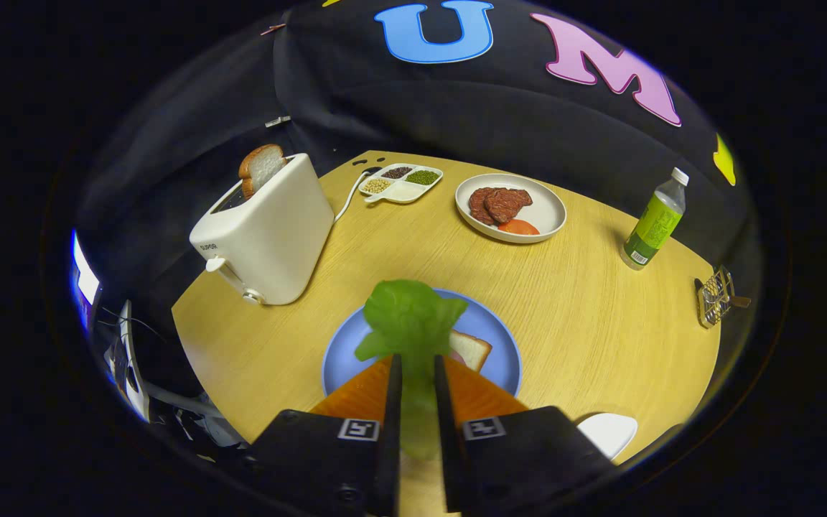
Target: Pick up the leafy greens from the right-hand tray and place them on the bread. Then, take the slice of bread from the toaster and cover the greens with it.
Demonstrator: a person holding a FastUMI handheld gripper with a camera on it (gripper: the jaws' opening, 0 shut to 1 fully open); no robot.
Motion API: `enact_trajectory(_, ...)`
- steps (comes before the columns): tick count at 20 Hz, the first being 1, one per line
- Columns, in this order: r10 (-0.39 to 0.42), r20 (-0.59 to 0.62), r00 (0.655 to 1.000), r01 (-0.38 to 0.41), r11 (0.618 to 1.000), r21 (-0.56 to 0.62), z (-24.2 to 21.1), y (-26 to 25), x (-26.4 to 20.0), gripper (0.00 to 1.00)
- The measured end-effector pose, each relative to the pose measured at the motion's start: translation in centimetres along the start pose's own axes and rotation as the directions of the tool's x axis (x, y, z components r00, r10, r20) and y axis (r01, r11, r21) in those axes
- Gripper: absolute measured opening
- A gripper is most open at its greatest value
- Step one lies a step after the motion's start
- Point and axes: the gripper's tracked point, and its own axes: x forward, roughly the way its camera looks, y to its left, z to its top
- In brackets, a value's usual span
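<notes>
A pale wood-grain surface with a curved far edge stood in a booth walled by black cloth, which hung in soft folds behind it. Beyond the surface's near left corner a bright screen glowed, with cables trailing below

gripper view | rides on tongs, above surface near edge | faces forward and down toward far edge and booth wall | blue plate close, toaster farther
</notes>
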Motion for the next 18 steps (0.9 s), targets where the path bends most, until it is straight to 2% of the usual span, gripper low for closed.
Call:
enact_trajectory(3, -0.014, 0.013, 1.0, 0.014, 1.0, -0.001, 0.2, 0.1, 0.0, 0.78)
enact_trajectory(11, -0.026, 0.05, 0.998, 0.027, 1.0, -0.011, 1.4, 0.3, -2.4, 0.8)
enact_trajectory(14, -0.02, 0.099, 0.995, 0.023, 0.999, -0.027, 3.9, 1.3, -4.3, 0.8)
enact_trajectory(18, 0.041, 0.181, 0.983, -0.034, 0.999, -0.04, 9.4, 5.5, -6.5, 0.8)
